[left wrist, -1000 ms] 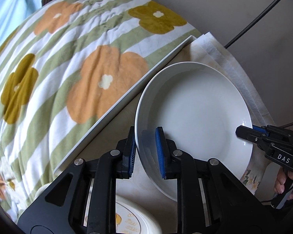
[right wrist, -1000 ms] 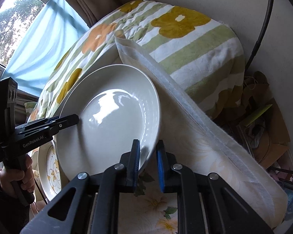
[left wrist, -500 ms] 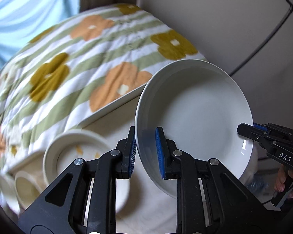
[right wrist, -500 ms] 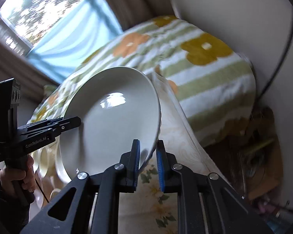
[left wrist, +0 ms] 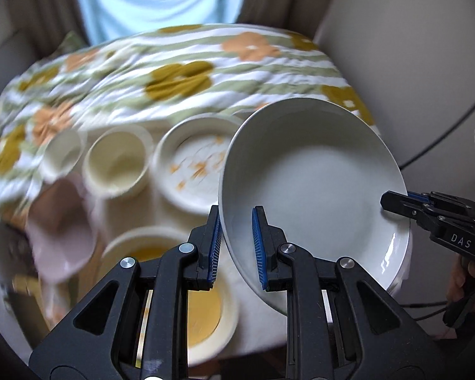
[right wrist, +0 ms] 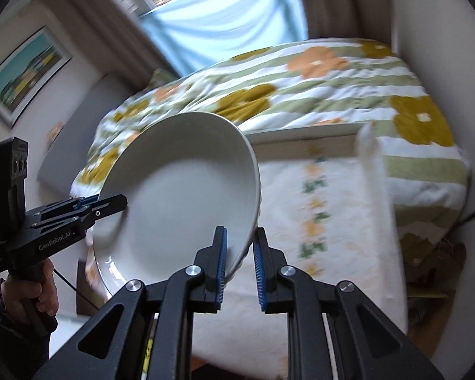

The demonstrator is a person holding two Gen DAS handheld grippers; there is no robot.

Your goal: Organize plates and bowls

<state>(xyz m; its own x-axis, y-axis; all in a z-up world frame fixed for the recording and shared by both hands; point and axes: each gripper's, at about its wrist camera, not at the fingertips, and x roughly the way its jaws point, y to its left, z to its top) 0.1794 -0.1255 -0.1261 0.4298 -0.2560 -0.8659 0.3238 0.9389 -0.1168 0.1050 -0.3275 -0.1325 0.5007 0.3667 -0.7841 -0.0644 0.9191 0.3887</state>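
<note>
A plain white deep plate (left wrist: 313,183) hangs tilted in the air above the table, held by both grippers at opposite rims. My left gripper (left wrist: 236,221) is shut on its near-left rim, blue pads on either side of the edge. The right gripper (left wrist: 392,201) bites the far-right rim in that view. In the right wrist view the same plate (right wrist: 186,196) has my right gripper (right wrist: 240,240) shut on its lower right rim, and the left gripper (right wrist: 117,202) clamps its left edge, a hand below on its handle.
Below on the cloth-covered table (right wrist: 326,221) sit a flower-patterned plate (left wrist: 193,167), a cream bowl (left wrist: 117,161), a smaller pale bowl (left wrist: 63,152), a pink bowl (left wrist: 60,228) and a yellow-centred dish (left wrist: 202,310). A flowered bedspread (right wrist: 300,95) lies behind; clutter (right wrist: 433,262) on the floor at right.
Both grippers have lifted the white plate and swung it, rolling as they went. The other bowls and plates have come into the left wrist view, and the window now shows above the bed.
</note>
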